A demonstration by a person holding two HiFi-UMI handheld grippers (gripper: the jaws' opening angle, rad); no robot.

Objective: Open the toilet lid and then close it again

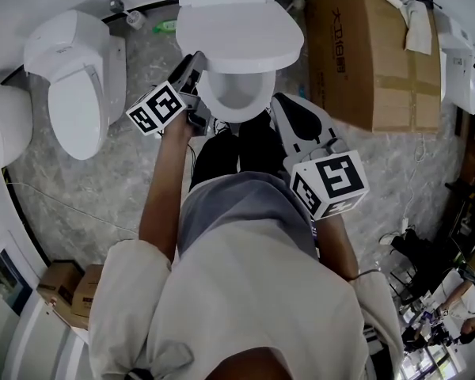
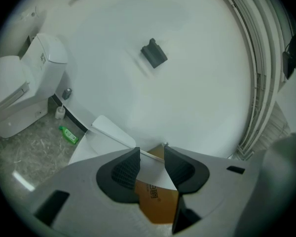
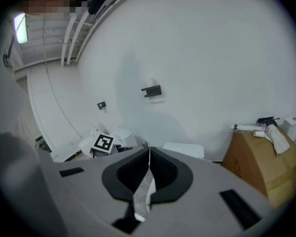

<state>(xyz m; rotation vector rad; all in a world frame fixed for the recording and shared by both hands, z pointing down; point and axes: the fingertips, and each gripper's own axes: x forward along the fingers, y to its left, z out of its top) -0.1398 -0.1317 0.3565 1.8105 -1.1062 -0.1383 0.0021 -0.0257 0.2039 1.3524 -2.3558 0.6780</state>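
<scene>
White plastic, the toilet lid (image 1: 239,36) stands part-way up, tilted over the back of the bowl. The open seat (image 1: 236,101) shows below its front edge. The left hand-held gripper (image 2: 150,153) holds the lid by its rim. Its jaws stand a moderate way apart, and the thin white edge fills the gap between the dark pads (the grip is on the lid's side rim, toward the front). From that gripper, the lid runs forward and off to the left as a slim, slanted slab.

The right hand-held gripper (image 3: 148,149) has its jaws pressed together with nothing between them. In the head view it sits just right of the seat's front, and no view shows whether it touches the seat.

A brown cardboard box (image 1: 372,54) stands to the right of the right hand-held gripper, against the wall. Part of it also shows through the left hand-held gripper's gap, under the lid. Well to the left of the left hand-held gripper is a second toilet (image 1: 75,85), with a green bottle (image 2: 69,135) lying on the marbled floor (image 1: 87,188) between it and the lid. Ahead of both grippers rises a plain white wall (image 2: 197,83) carrying a small dark bracket (image 2: 154,53).
</scene>
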